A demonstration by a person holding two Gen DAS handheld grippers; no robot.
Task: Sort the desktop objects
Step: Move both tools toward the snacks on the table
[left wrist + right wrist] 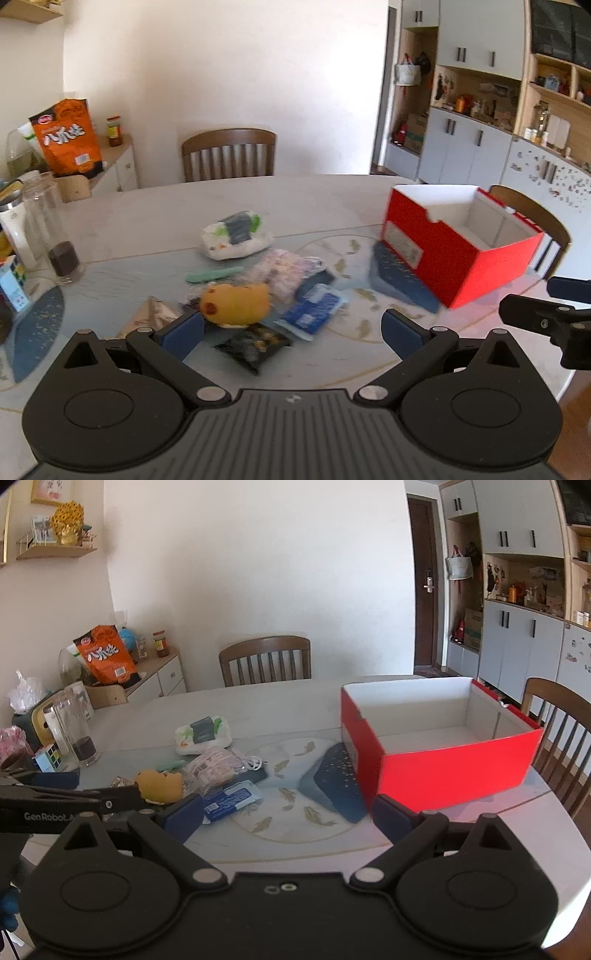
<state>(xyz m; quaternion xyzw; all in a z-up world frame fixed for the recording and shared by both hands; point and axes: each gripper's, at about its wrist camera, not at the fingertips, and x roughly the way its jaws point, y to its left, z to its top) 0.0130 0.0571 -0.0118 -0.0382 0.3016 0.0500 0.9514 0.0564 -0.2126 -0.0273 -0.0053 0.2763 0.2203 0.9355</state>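
Both grippers unclenched & empty above the pale oval table [155,218]: left gripper [291,332] hangs just short of the yellow plush toy [236,303] atop the clutter, nearer than right gripper [286,818]; open red cardboard box [443,771] sits right.

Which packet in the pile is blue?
The flat blue packet beside the yellow toy. The packet nearer the left gripper is black, and the one farthest back is white.
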